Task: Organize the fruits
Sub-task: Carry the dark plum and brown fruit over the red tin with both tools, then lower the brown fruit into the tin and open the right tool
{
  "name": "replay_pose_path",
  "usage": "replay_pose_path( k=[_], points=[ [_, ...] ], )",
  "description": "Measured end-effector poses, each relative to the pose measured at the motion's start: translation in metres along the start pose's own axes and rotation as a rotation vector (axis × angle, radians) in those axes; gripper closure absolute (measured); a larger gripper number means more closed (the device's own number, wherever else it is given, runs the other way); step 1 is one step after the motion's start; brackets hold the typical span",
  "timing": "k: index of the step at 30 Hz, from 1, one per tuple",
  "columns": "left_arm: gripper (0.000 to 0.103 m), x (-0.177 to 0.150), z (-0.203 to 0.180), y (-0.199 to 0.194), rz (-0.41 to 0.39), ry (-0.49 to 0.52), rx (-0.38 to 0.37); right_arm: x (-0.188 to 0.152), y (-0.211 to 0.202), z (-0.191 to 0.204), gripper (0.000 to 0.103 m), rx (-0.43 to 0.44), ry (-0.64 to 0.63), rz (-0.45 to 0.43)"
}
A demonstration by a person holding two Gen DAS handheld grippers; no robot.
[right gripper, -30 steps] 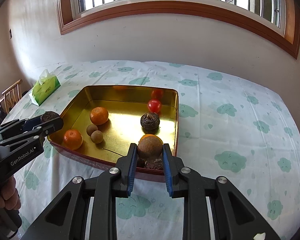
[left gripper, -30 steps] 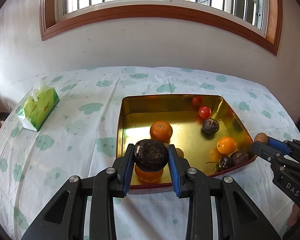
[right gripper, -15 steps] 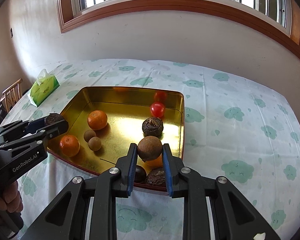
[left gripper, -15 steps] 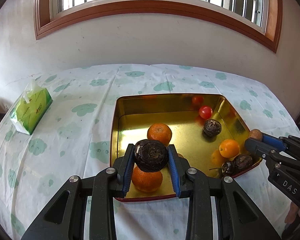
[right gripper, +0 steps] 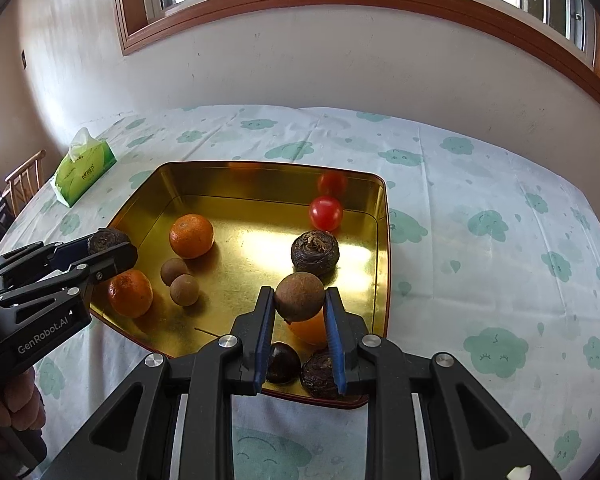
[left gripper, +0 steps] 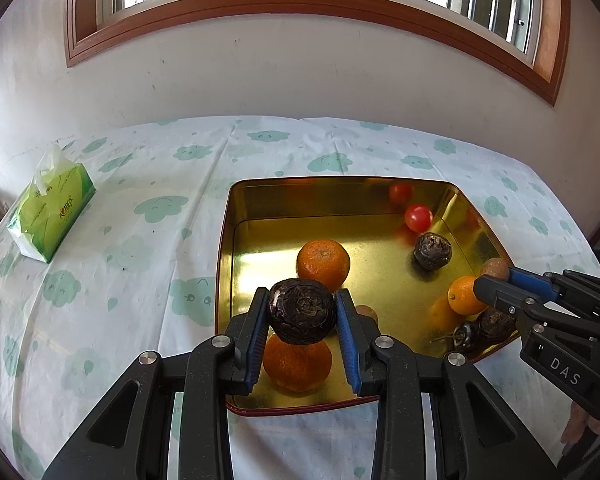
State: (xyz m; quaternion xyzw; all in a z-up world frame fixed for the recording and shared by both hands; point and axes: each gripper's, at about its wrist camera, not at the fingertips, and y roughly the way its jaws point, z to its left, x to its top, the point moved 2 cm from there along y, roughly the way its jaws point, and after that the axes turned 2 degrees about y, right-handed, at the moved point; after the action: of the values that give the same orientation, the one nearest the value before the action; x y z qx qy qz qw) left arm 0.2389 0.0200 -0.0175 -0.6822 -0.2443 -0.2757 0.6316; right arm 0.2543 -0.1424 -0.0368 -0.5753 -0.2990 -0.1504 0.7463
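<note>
A gold tray point(left gripper: 284, 200) point(right gripper: 172, 184) holds mandarins, a red tomato point(right gripper: 326, 213), dark wrinkled fruits and small brown round fruits. My left gripper point(left gripper: 302, 312) is shut on a dark wrinkled fruit point(left gripper: 301, 310), held above a mandarin point(left gripper: 298, 364) at the tray's near edge. My right gripper point(right gripper: 299, 300) is shut on a brown round fruit point(right gripper: 300, 297), held over the tray's near right corner above an orange point(right gripper: 310, 330). Each gripper shows in the other's view, left gripper point(right gripper: 112, 250), right gripper point(left gripper: 496, 280).
A green tissue pack point(left gripper: 50, 210) point(right gripper: 85, 172) lies on the cloud-print tablecloth point(right gripper: 480, 240) left of the tray. A wall with a window stands behind the table. A wooden chair point(right gripper: 22, 180) is at the far left.
Both grippers have moved forward over the tray with their fruits still held; the tray looks closer and lower in both views.
</note>
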Motion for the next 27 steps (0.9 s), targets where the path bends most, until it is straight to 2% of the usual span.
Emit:
replay_pose_path(
  k=[18,27],
  points=[
    [0.069,0.000,0.006,0.024,0.045,-0.011,0.072,0.006,0.019,-0.001,0.080,-0.011,0.003,0.009],
    [0.069,-0.002,0.002,0.027,0.047,0.004,0.073,0.010,0.023,0.005,0.080,-0.012,-0.016,0.006]
  ],
)
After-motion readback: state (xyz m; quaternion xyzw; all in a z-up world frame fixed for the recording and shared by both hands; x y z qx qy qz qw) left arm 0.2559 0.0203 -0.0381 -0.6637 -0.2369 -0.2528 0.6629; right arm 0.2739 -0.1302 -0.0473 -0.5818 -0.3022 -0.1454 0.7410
